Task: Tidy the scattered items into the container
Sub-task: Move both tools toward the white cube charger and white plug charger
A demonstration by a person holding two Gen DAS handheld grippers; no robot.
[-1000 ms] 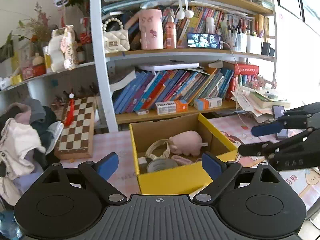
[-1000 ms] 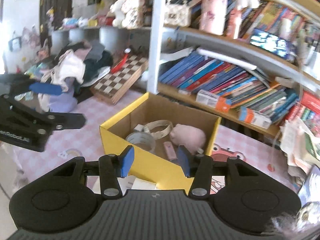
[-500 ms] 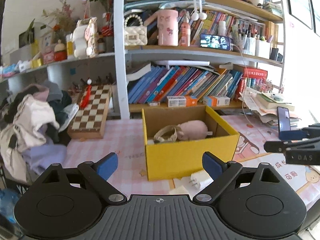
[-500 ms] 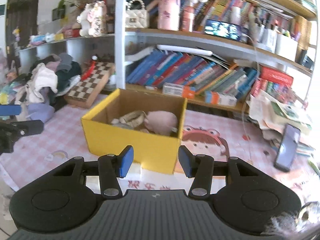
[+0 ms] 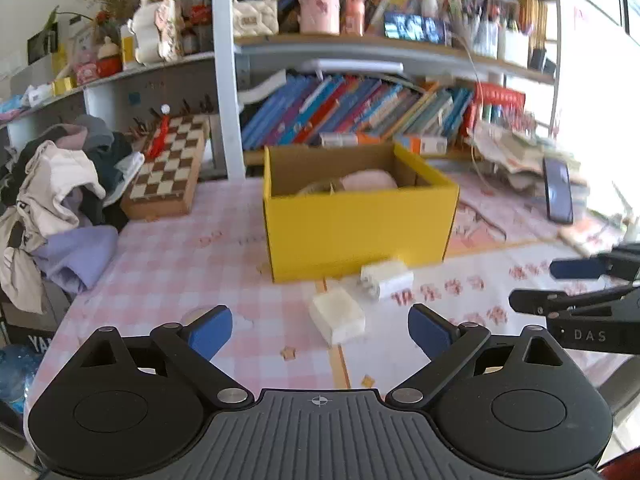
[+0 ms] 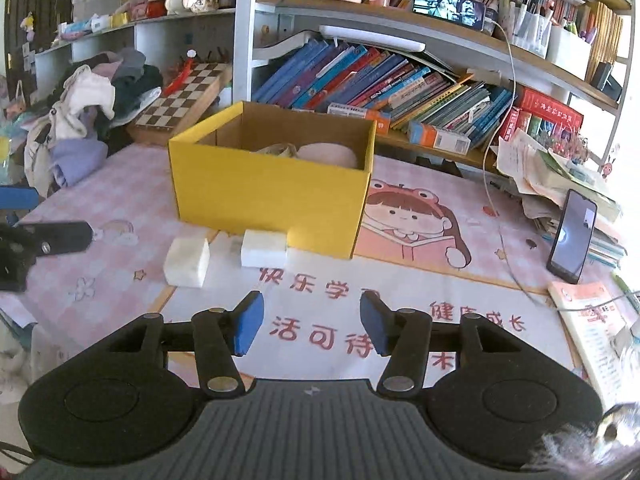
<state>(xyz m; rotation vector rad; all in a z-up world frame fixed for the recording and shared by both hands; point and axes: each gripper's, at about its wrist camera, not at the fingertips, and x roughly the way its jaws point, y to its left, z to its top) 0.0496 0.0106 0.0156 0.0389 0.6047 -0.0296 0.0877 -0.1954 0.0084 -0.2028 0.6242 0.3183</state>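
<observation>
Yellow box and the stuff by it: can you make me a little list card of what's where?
container: yellow box, open top, on the pink mat
inside box: pink soft toy, a beige strap; the rest is hidden
outside, in front of the box: two white blocks
left gripper: open, empty
right gripper: open, empty
nearby: phone, chessboard

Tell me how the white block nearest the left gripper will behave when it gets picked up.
The white block looks matte and slightly rough, so it probably will not slip. Its boxy shape with flat faces suggests it will not roll. It appears light for its size, possibly foam or soap; that is a guess.
</observation>
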